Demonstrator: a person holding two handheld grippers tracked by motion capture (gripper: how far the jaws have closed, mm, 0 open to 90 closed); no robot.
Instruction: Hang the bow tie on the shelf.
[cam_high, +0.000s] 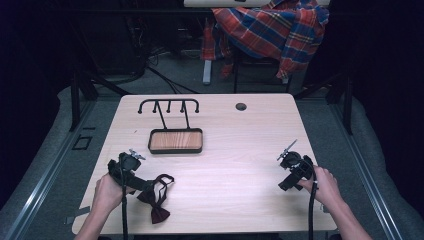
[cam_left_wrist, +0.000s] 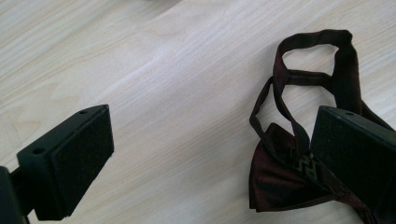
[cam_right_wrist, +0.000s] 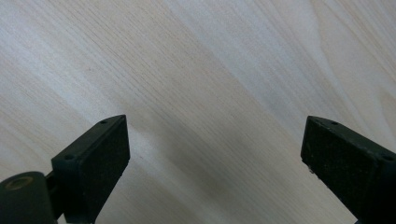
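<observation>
A dark maroon bow tie (cam_high: 157, 197) with its looped strap lies on the wooden table (cam_high: 225, 150) near the front left. My left gripper (cam_high: 142, 186) is right beside it, held in a hand. In the left gripper view the jaws are wide apart, and the bow tie (cam_left_wrist: 280, 172) lies by the right jaw, partly hidden behind it, with nothing between the pads. My right gripper (cam_high: 285, 184) hovers over bare table at the front right. Its jaws stand wide open above plain wood (cam_right_wrist: 210, 93).
A black wire rack with several hooks (cam_high: 169, 106) rises from a small wooden-bottomed tray (cam_high: 175, 140) at the table's back left. A cable hole (cam_high: 241, 106) sits near the far edge. A plaid cloth (cam_high: 272, 30) hangs on a chair behind the table.
</observation>
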